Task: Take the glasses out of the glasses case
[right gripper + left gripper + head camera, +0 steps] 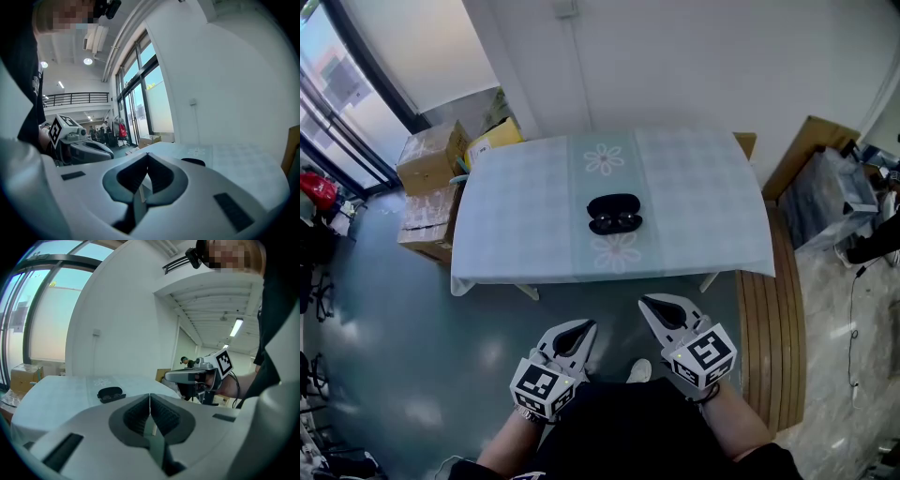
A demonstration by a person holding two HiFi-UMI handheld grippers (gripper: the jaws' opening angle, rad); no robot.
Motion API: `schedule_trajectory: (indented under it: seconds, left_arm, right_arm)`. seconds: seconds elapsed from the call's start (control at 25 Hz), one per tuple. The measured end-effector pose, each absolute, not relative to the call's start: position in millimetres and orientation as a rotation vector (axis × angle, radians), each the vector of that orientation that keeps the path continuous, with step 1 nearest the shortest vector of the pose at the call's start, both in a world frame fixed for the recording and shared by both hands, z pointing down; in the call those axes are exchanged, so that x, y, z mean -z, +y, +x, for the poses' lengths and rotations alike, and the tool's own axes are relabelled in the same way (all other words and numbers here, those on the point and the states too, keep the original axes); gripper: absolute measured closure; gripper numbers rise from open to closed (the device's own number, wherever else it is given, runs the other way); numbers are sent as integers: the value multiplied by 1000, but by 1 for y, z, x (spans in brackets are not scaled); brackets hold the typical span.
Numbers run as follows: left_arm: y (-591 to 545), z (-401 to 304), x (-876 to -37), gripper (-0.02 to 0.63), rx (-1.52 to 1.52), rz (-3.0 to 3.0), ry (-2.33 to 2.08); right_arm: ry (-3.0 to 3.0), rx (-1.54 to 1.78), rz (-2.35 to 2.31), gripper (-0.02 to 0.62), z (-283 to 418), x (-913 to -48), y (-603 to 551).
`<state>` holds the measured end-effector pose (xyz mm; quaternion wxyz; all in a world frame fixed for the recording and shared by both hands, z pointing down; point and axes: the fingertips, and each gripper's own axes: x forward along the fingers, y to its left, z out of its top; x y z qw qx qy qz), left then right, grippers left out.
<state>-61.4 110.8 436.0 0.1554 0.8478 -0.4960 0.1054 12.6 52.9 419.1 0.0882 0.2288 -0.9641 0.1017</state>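
Note:
A black glasses case (614, 214) lies open in the middle of a table with a pale checked cloth (516, 216); dark glasses rest in its near half. Both grippers hang in front of the table's near edge, close to my body and well short of the case. My left gripper (584, 325) is shut with nothing in it, and so is my right gripper (649, 302). In the left gripper view the jaws (150, 397) meet, with the case (109, 393) far ahead on the left. In the right gripper view the jaws (147, 157) also meet, the case (193, 161) beyond them.
Cardboard boxes (431, 155) and a yellow box (492, 139) stand on the floor left of the table. A slatted wooden platform (773, 319) runs along the table's right side, with a plastic-wrapped bundle (839, 192) past it. A white wall backs the table.

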Motion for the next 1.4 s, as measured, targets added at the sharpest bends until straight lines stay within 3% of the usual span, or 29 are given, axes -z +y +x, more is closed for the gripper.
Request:
schedule_trajectory:
  seconds: [0.64,1.4]
  left_arm:
    - [82,-22,-436,577,-333,2415,-1433]
    - [29,-47,-442,577,-346,2442,-1406]
  right_arm:
    - [-2904,-340,672,572,44,-417,22]
    - [-2884,-352,743,572,35,-420,-14]
